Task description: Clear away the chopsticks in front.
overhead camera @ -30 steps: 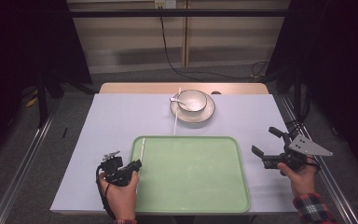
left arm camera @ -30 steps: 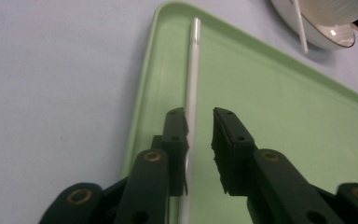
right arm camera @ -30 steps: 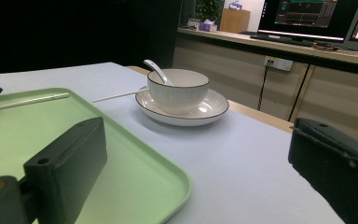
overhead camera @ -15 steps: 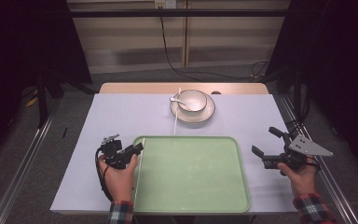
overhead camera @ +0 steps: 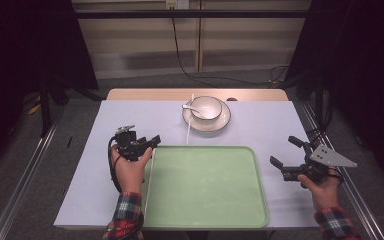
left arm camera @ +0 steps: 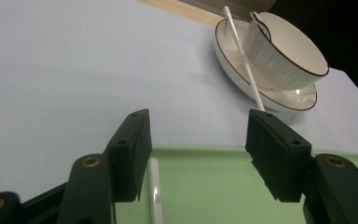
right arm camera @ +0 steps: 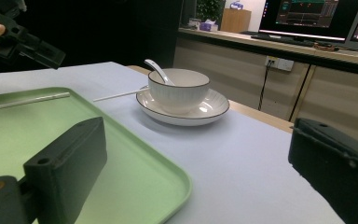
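I've got the left gripper [overhead camera: 147, 143] hovering at the green tray's [overhead camera: 205, 220] left rim, jaws just been opening and nothing between them; one white chopstick [left arm camera: 154, 186] lies inside that rim, just below and between the jaws, set down there I'd judge; its mate [overhead camera: 188, 131] leans on the saucer [overhead camera: 222, 125] under the bowl [overhead camera: 206, 107], well ahead, likely next; right gripper [overhead camera: 291, 154] waits agape beside the tray's right edge, empty.
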The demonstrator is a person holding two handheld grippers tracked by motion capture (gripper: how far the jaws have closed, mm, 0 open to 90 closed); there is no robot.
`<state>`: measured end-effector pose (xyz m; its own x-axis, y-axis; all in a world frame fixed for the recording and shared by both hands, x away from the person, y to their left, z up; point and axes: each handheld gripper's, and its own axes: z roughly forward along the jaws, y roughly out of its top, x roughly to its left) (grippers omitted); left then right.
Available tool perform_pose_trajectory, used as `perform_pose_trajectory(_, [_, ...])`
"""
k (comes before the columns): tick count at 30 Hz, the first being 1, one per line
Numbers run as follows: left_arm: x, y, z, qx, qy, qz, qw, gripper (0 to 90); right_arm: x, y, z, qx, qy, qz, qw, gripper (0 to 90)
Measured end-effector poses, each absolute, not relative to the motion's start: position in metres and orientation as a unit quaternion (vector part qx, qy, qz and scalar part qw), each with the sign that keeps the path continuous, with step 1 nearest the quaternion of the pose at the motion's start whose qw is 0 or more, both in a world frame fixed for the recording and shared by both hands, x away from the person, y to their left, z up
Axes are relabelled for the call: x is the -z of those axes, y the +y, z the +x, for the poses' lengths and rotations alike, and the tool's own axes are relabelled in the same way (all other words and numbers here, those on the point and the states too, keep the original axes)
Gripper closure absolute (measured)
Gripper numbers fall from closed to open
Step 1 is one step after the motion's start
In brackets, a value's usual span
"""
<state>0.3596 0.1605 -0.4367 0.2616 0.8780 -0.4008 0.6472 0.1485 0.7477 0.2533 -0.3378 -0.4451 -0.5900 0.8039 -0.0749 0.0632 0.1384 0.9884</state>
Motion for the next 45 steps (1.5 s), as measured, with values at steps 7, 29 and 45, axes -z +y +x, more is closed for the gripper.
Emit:
perform_pose_trajectory(7, [0.434,0.156,0.383,-0.120,0.576,0.650,0.480,29.8,0.445,-0.337,0.254,-0.574,0.684,0.316,0.321,3.6])
perform_pose_trajectory(29, [0.442,0.130,0.440,-0.118,0.545,0.683,0.472,10.5,0.446,-0.338,0.253,-0.573,0.684,0.316,0.322,3.6])
perform_pose_trajectory(45, [0.451,0.100,0.463,-0.117,0.525,0.707,0.460,7.9,0.446,-0.337,0.254,-0.574,0.685,0.315,0.320,3.7])
